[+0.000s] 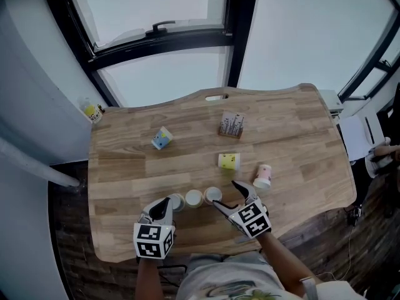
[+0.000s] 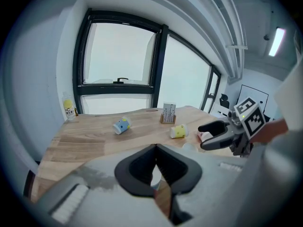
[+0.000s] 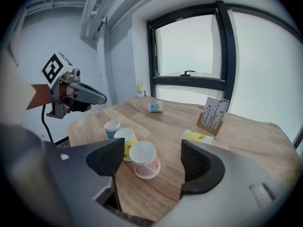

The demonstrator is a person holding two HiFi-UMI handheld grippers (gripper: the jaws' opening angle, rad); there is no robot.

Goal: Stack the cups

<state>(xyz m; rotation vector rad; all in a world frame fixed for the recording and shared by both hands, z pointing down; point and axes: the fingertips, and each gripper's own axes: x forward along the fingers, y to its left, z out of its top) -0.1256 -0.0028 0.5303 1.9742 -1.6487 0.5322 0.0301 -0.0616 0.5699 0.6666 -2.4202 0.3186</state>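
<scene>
Three cups stand upside down in a row near the table's front edge: a teal one [image 3: 112,127], a yellow one [image 3: 125,139] and a pink one [image 3: 143,158]. Further back, a blue cup [image 1: 162,138], a yellow cup [image 1: 229,161] and a pink cup [image 1: 263,175] lie on their sides. My right gripper [image 1: 226,194] hangs open just above and right of the row, with nothing between its jaws [image 3: 152,151]. At the row's left end sits my left gripper [image 1: 167,204], shut and empty [image 2: 155,171].
A small card holder [image 1: 231,125] stands at the middle back of the wooden table [image 1: 125,167]. A yellow-labelled bottle [image 1: 94,111] sits by the window at the far left corner. The table's front edge runs just under both grippers.
</scene>
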